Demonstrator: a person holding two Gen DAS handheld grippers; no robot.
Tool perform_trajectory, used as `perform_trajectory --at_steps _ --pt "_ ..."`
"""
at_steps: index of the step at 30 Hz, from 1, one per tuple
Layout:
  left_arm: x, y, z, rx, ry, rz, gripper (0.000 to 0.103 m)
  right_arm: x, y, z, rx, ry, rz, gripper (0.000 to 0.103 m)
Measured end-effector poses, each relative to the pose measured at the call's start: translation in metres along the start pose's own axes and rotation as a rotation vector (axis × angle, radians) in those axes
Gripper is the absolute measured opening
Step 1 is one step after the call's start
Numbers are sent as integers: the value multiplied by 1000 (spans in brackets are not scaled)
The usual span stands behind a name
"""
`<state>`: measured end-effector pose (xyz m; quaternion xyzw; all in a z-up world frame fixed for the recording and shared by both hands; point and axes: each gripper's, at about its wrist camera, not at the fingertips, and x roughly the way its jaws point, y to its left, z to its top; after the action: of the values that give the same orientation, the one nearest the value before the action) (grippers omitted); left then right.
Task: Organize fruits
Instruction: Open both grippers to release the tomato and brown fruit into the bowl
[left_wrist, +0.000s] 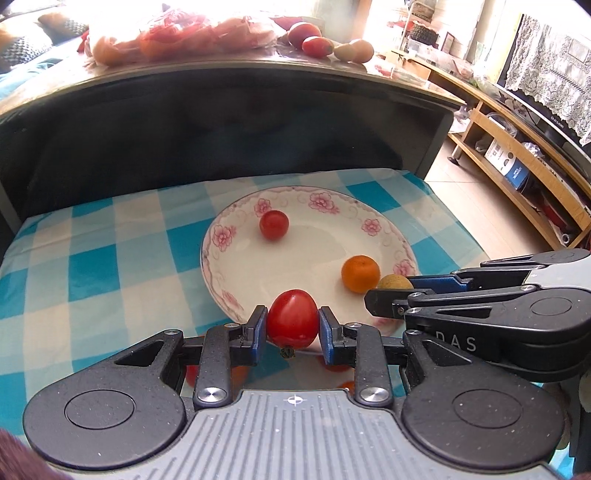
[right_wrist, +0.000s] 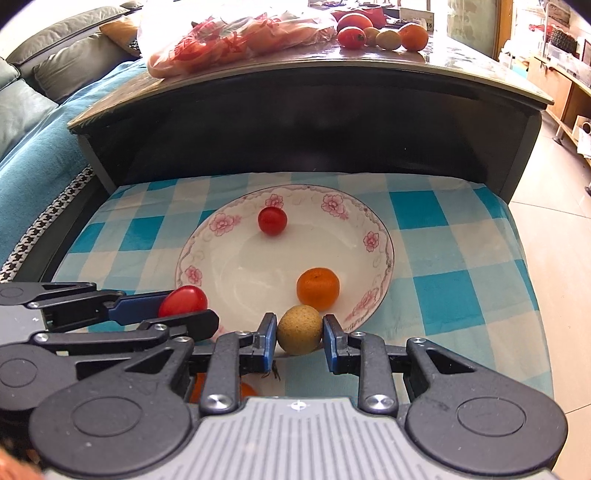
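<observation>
Fruits lie partly on the plate (left_wrist: 218, 236), a white dish with pink flowers round its rim, set on a blue and white checked cloth (left_wrist: 92, 258). Inside the plate a small red tomato (left_wrist: 273, 225) sits toward the far rim, and an orange mandarin (left_wrist: 360, 273) rests nearer the rim on the right.

The left gripper (left_wrist: 292, 329) is clamped on a larger red tomato (left_wrist: 291, 319), its blue pads pressing the fruit from both sides, right at the plate's near rim. From the right wrist view this tomato shows at the plate's near-left edge. Whether it touches the plate cannot be told.

The right gripper (right_wrist: 300, 334) is closed on a small tan round fruit (right_wrist: 299, 328), pads against its sides, at the plate's near rim and just in front of the mandarin. In the left wrist view the same tan fruit peeks out between that gripper's fingers, just beside the mandarin on the right.

Beyond the plate stands a dark counter (right_wrist: 295, 122) with a glossy top. On it lie a clear plastic bag (right_wrist: 221, 40) of red and orange fruit and, to the right of the bag, a loose group of tomatoes, pale fruits and an orange (right_wrist: 414, 36).

Left of the plate, past the cloth, a teal-covered sofa (right_wrist: 40, 147) shows.
</observation>
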<state>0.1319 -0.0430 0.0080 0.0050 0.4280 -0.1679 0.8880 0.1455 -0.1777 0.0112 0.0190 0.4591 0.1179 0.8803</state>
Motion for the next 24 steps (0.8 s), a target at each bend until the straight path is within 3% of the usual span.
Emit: perform_trajectory --at_steps 24 --pt "16 8 4 -4 -4 14 36 26 -1 9 -1 3 -21 30"
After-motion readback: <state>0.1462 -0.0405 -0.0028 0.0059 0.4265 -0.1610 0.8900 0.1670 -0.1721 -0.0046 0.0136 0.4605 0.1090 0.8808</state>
